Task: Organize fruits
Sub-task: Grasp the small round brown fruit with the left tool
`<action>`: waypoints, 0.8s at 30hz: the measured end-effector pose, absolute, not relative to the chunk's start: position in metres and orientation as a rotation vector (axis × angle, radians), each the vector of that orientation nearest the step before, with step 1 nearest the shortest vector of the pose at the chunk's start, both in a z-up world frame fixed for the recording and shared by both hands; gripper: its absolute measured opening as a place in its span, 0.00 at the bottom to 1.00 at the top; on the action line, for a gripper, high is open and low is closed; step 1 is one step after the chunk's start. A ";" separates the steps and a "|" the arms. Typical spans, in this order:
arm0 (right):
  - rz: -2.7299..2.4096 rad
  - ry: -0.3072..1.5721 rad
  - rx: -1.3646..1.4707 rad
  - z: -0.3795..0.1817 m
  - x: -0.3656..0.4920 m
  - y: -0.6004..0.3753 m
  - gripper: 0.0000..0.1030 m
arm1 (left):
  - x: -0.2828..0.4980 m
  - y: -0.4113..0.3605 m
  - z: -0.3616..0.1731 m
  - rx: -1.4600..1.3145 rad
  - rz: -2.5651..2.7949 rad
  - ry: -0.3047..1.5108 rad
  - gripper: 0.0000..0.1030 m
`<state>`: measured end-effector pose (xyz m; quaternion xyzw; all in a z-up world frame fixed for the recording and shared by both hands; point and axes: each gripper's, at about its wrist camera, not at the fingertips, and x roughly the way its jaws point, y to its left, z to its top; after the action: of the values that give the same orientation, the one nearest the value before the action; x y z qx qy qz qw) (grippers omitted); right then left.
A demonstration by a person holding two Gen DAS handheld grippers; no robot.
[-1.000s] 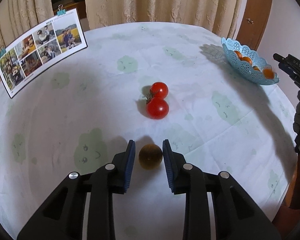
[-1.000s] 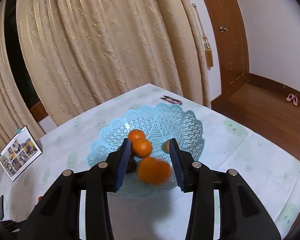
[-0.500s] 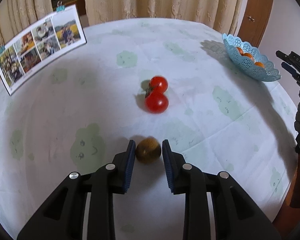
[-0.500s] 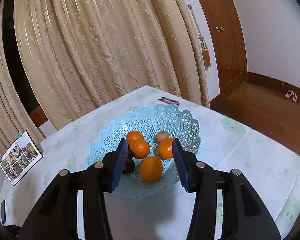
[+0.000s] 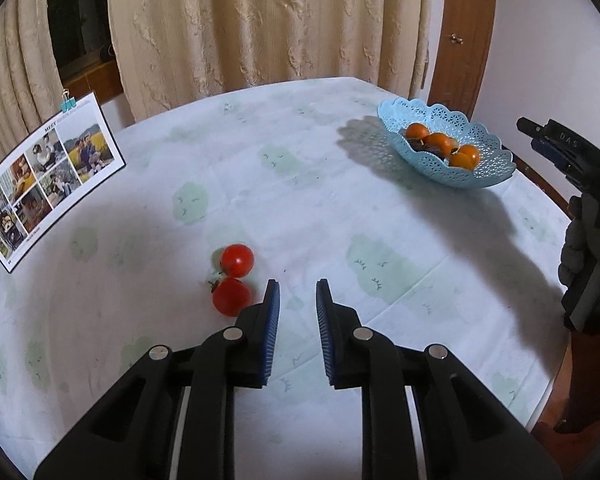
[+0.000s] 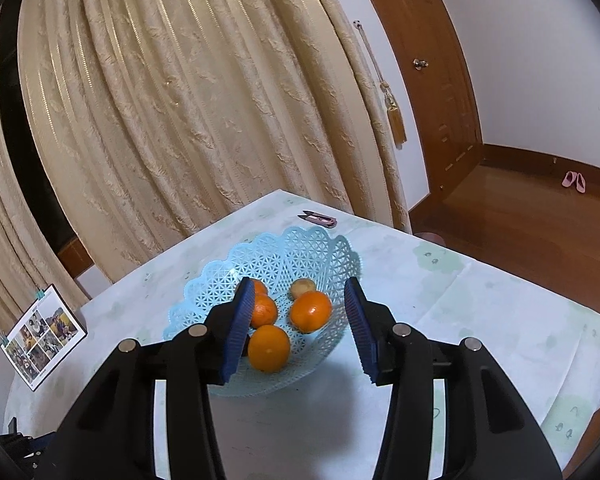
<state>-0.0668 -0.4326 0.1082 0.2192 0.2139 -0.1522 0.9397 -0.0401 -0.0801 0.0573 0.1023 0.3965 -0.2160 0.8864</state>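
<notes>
1. Pale green patterned cloth covers your worktop [image 5: 340, 184], which fills most of both views.
2. Cream curtains [image 6: 188, 120] hang behind it.
3. Your left gripper [image 5: 296, 292] hovers low over the cloth with its jaws apart by a narrow gap and nothing between the blue pads.
4. Your right gripper [image 6: 300, 292] sits above the basket [image 6: 324, 248], jaws spread wide and holding nothing; in the left view it shows at the right edge [image 5: 556, 148].
5. The blue lattice basket stands near the far right of the worktop [image 5: 488, 172], well apart from the tomatoes.
6. A photo card [image 5: 48, 176] leans at the left edge, held by clips.
7. Four oranges [image 6: 269, 348] and one small brownish fruit [image 6: 303, 287] lie in the basket; something dark beside them is mostly hidden.
8. Two tomatoes [image 5: 232, 297] lie touching on the cloth, just left of your left gripper's left finger.
9. Small snips [image 6: 319, 219] lie beyond the basket.
</notes>
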 end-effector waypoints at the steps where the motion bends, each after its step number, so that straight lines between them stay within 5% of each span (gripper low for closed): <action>1: -0.310 0.438 0.451 0.107 -0.067 -0.433 0.47 | -0.041 -0.080 0.058 0.214 -0.446 0.826 0.18; 7: -0.291 0.451 0.468 0.101 -0.065 -0.436 0.47 | -0.043 -0.065 0.053 0.206 -0.390 0.867 0.20; 11: -0.282 0.458 0.473 0.099 -0.064 -0.437 0.47 | -0.045 -0.047 0.038 0.198 -0.323 0.910 0.39; 20: -0.263 0.460 0.459 0.099 -0.058 -0.431 0.53 | -0.041 -0.033 0.013 0.169 -0.287 0.980 0.39; 22: -0.261 0.458 0.455 0.100 -0.058 -0.429 0.53 | -0.037 -0.034 0.008 0.177 -0.279 0.990 0.26; 24: -0.267 0.455 0.455 0.101 -0.059 -0.429 0.53 | -0.034 -0.036 0.008 0.180 -0.275 0.988 0.26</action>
<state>-0.0588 -0.4295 0.1007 0.2230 0.2230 -0.1307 0.9399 -0.0343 -0.0361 0.0078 0.0860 0.4722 -0.1313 0.8674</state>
